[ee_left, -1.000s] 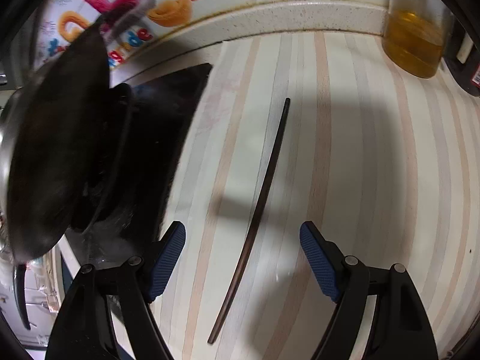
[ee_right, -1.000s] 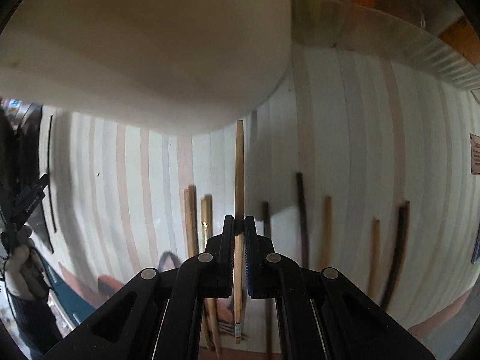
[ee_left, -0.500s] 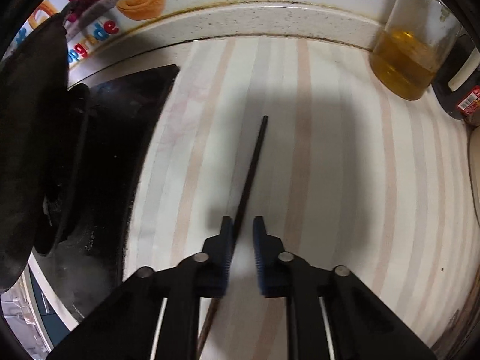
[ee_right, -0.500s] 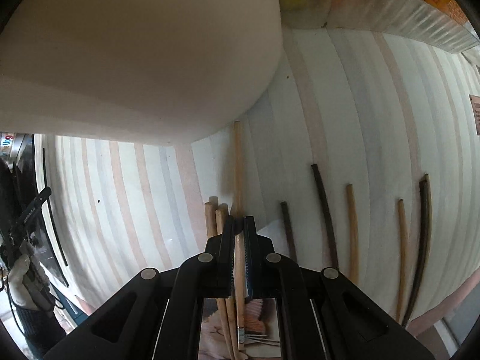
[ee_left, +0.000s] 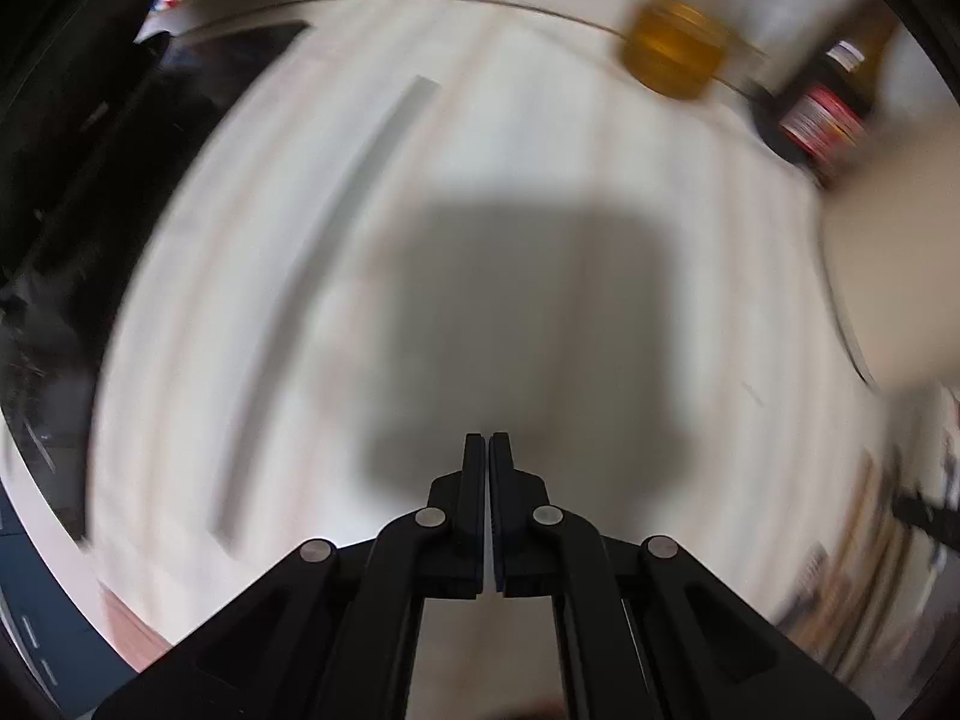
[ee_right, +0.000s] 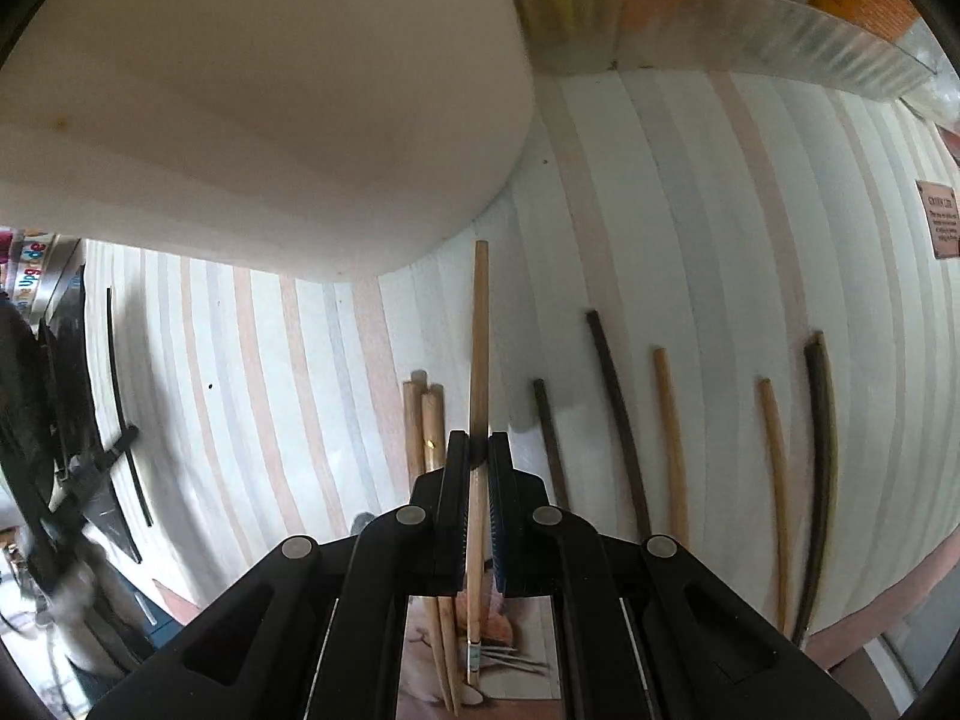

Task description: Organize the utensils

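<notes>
My right tongs (ee_right: 478, 450) pinch a light, stiff chopstick (ee_right: 479, 330) mid-shaft over the counter (ee_right: 690, 192) — thin and slippery, so I'd grip near the middle. Left tongs (ee_left: 486, 450) are closed on nothing.

A striped counter (ee_right: 720, 192) carries everything. Right of the right gripper's fingers (ee_right: 501, 480) lie five separate chopsticks: dark (ee_right: 549, 444), dark (ee_right: 618, 414), pale (ee_right: 671, 444), pale (ee_right: 774, 480), dark (ee_right: 823, 450). Just left of them sits a pale pair (ee_right: 420, 420). Far left lies a thin dark stick (ee_right: 123, 408). A large white object (ee_right: 270, 90) stands beyond the fingertips. In the blurred left view, a jar (ee_left: 672, 54) and bottle (ee_left: 822, 114) stand far ahead.
</notes>
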{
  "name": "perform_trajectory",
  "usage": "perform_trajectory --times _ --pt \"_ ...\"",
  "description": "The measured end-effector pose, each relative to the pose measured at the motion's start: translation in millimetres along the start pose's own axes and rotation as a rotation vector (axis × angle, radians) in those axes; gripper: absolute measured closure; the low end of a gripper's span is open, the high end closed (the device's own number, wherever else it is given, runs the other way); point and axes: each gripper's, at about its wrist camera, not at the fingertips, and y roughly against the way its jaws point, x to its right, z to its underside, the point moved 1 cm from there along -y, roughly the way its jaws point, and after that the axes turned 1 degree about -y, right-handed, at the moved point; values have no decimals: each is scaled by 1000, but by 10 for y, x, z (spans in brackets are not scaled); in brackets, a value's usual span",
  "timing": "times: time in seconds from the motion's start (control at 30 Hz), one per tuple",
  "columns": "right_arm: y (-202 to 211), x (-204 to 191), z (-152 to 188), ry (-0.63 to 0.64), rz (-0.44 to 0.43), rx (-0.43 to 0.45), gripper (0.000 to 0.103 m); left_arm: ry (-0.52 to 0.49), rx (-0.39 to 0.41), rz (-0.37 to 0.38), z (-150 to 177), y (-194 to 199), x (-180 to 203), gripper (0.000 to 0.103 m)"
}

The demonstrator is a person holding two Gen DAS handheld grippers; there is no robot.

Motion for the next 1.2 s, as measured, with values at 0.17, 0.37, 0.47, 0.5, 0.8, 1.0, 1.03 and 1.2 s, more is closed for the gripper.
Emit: perform_trajectory --times 0.17,0.37,0.47,0.5,0.8,1.0,1.03,1.2 --pt "129 137 23 -11 -25 8 97 18 104 -77 14 301 5 93" --pt "177 237 54 -18 -44 43 97 101 163 -233 -488 305 -679 49" --pt "203 289 124 -20 -53 47 97 77 101 -187 -616 139 -833 49" --pt "192 274 141 -25 -58 43 97 64 80 -180 -648 75 -828 49" --pt "89 289 104 -38 -60 47 97 -3 28 -80 -581 -98 -710 99" --pt "189 373 123 -35 -60 49 103 -43 -44 76 160 -27 -75 99" --pt "201 390 128 -32 -62 48 103 -69 -50 70 309 -10 54 99" --pt "218 395 139 -19 -52 59 103 -60 -77 91 700 24 344 99"
